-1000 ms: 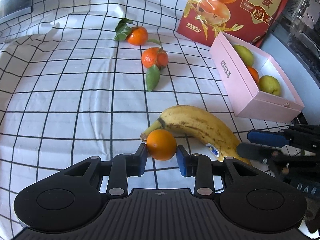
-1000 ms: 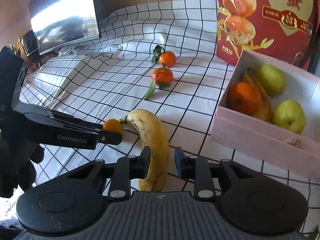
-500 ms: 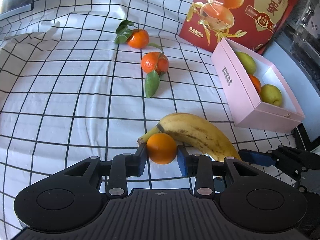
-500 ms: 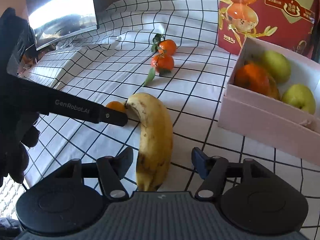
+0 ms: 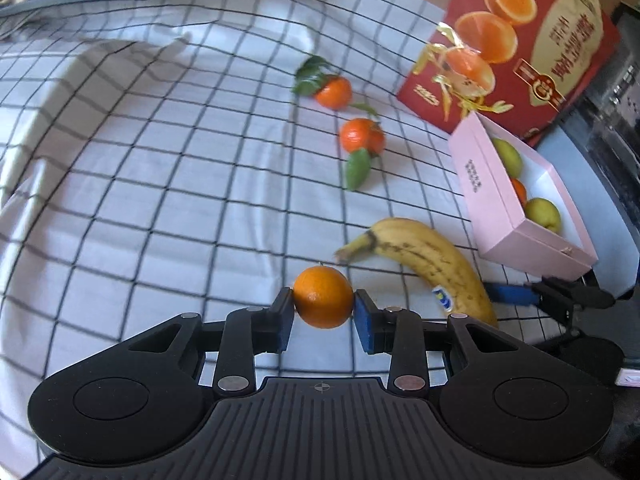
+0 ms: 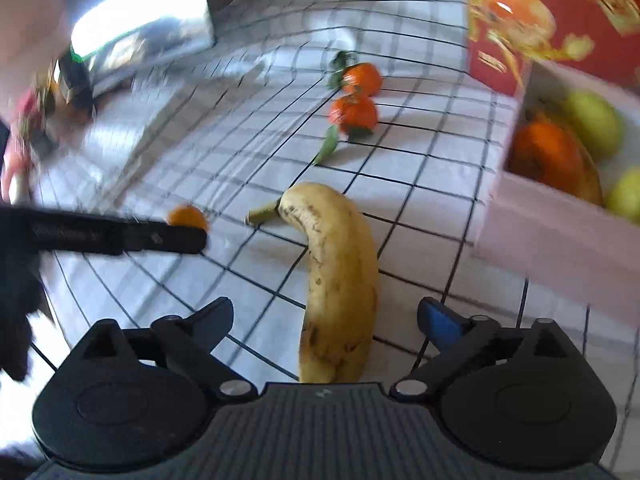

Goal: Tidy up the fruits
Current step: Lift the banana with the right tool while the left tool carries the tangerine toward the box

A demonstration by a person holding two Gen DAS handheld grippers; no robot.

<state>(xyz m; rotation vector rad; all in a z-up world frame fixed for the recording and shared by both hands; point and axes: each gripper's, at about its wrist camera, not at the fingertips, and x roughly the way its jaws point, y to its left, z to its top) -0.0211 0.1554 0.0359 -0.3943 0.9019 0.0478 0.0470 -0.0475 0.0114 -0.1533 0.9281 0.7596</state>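
Small orange lifted; right tool spreading over the banana

The left gripper (image 5: 323,307) pinches a small orange (image 5: 323,297), now carried clear of the banana (image 6: 336,276) whose stem it sat against a second ago. The right gripper (image 6: 325,322), pressed together then, is opening astride the banana, not touching it. Beyond the banana: two leafy tangerines (image 5: 362,135). Right of it, the pink box (image 5: 536,240) shows two pears, one orange, one banana.

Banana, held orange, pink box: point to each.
banana (image 6: 340,264): right wrist view, middle of its peel.
held orange (image 5: 323,297): left wrist view, centre of fruit.
pink box (image 5: 496,200): left wrist view, long side wall.
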